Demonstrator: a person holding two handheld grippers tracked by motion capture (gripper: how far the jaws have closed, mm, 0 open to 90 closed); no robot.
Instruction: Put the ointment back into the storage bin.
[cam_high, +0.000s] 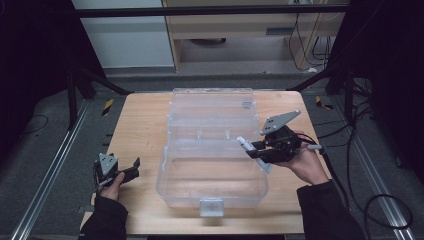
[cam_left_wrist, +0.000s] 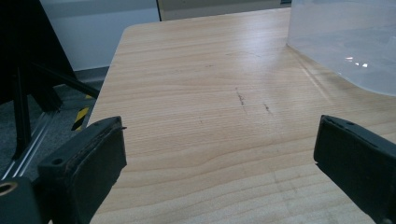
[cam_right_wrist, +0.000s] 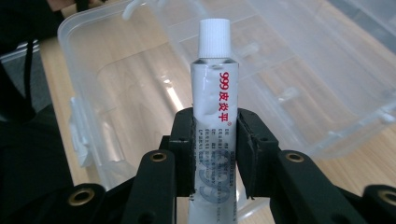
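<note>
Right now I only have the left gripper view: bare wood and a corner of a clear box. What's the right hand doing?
Observer: The right gripper is shut on a white ointment tube, red print on it.
Operator: Cap on?
Observer: Yes, a white ribbed cap, pointing away from the fingers.
Operator: Where is it relative to the box?
Observer: In the high view it is at the right side of the clear box, tube tip over the box.
Operator: Box open?
Observer: Open, the lid laid back flat on the table.
</note>
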